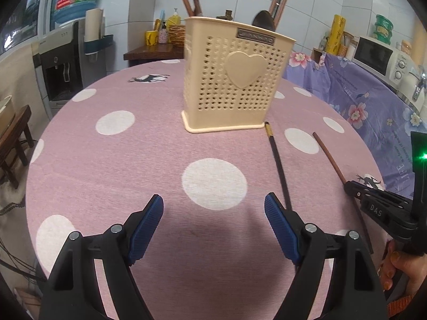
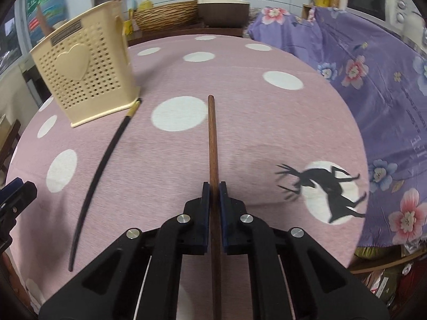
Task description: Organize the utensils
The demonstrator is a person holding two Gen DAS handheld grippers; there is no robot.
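Note:
A cream perforated utensil holder (image 1: 234, 80) (image 2: 88, 72) with a raised heart stands on the pink dotted tablecloth (image 1: 106, 165), with brown sticks and a dark spoon rising from it. A black chopstick (image 1: 279, 165) (image 2: 101, 168) with a gold end lies on the cloth, its tip at the holder's base. My right gripper (image 2: 213, 186) (image 1: 355, 189) is shut on a brown wooden chopstick (image 2: 212, 138) (image 1: 331, 157), which runs back between the pads. My left gripper (image 1: 213, 202) stands open over the cloth with nothing between its blue pads; the black chopstick passes just right of its right finger.
A purple flowered cloth (image 2: 379, 85) covers something at the right, with a microwave (image 1: 379, 56) behind. A wicker basket (image 2: 168, 16) and a pot (image 2: 224, 5) sit on a dark shelf beyond the table. A water dispenser (image 1: 61, 61) stands far left. A hand (image 1: 400, 266) holds the right gripper.

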